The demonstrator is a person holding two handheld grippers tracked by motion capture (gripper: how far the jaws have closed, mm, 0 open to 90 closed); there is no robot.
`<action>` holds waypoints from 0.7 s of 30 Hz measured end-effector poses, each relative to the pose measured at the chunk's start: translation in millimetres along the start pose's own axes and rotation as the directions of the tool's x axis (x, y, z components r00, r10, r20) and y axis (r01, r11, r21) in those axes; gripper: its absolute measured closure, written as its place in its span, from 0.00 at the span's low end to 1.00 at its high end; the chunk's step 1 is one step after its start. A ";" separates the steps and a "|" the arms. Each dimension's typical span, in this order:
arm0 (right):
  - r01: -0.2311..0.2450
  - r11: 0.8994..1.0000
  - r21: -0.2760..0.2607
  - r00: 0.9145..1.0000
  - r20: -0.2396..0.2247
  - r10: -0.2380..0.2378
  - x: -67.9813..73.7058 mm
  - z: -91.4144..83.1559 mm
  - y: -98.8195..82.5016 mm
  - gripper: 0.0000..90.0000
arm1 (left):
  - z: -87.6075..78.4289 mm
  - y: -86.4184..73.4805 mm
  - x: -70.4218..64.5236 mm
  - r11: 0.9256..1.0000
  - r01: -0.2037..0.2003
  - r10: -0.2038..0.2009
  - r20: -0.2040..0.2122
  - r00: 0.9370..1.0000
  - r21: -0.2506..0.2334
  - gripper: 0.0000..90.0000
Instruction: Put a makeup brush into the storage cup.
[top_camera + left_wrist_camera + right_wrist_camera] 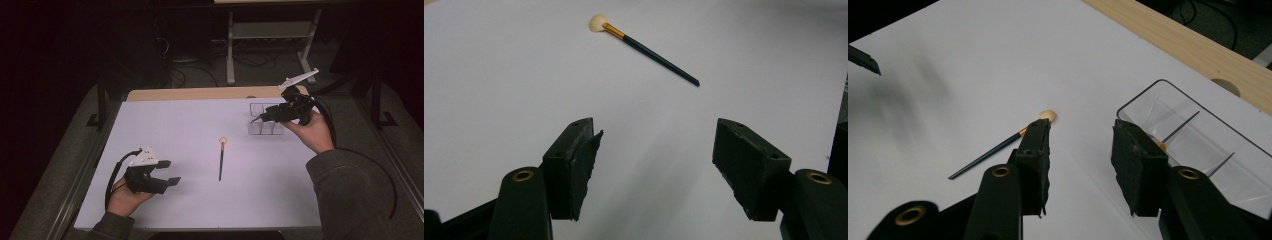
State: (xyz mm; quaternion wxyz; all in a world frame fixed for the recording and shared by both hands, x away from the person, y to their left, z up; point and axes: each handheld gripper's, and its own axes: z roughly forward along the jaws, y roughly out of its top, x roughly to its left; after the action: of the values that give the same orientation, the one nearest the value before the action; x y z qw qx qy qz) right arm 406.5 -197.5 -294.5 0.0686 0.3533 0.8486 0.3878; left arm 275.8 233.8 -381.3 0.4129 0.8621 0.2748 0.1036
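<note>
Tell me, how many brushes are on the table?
1. The brush lies alone in the middle of the white table, tip pointing away from the person, between the two grippers. The clear box could hide something.

A slim dark-handled brush (221, 159) with a gold ferrule and pale round tip lies flat mid-table, between my hands, untouched.

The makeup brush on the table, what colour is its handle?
The makeup brush has a dark blue-green handle with a gold ferrule; the left gripper view shows it best.
</note>
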 end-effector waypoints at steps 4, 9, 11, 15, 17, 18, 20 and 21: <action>0.010 1.000 -0.001 1.000 -0.007 -0.010 4.3 -0.8 -2.0 0.62 | -0.8 0.1 0.6 1.000 0.004 -0.004 0.001 1.000 -0.003 0.37; 0.037 0.999 -0.006 0.999 -0.015 -0.038 9.9 -0.7 -3.7 0.60 | -1.5 0.2 1.9 1.000 0.000 0.000 -0.001 1.000 -0.002 0.36; 0.034 0.999 -0.006 0.999 -0.017 -0.034 12.8 -0.7 -4.0 0.60 | -1.9 0.1 1.8 1.000 0.002 -0.002 -0.003 1.000 -0.005 0.36; 0.043 0.999 -0.002 0.999 -0.021 -0.043 16.5 0.5 -4.8 0.59 | -2.6 -0.1 2.3 1.000 0.000 -0.001 -0.003 1.000 -0.006 0.36; 0.043 0.999 -0.001 0.999 -0.021 -0.043 18.1 1.8 -5.1 0.58 | -2.5 -0.3 2.6 1.000 0.006 -0.006 -0.004 1.000 -0.007 0.36; 0.045 0.999 -0.001 0.999 -0.023 -0.045 18.7 2.4 -5.4 0.58 | -2.5 -0.4 2.6 1.000 0.006 -0.006 -0.003 1.000 -0.007 0.36; 0.044 0.999 0.003 0.999 -0.029 -0.044 20.2 4.8 -5.9 0.56 | -2.8 -0.4 2.7 1.000 0.002 -0.002 -0.005 1.000 -0.006 0.36; 0.051 0.999 0.003 0.998 -0.028 -0.051 20.4 5.6 -6.2 0.55 | -2.9 -0.3 2.8 1.000 0.005 -0.005 -0.006 1.000 -0.007 0.36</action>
State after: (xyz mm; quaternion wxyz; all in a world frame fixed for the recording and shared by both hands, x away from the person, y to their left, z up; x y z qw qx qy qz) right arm 390.2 -183.5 -299.5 0.0659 0.3260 0.8589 0.3894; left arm 276.8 237.5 -379.9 0.4152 0.8598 0.2776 0.1060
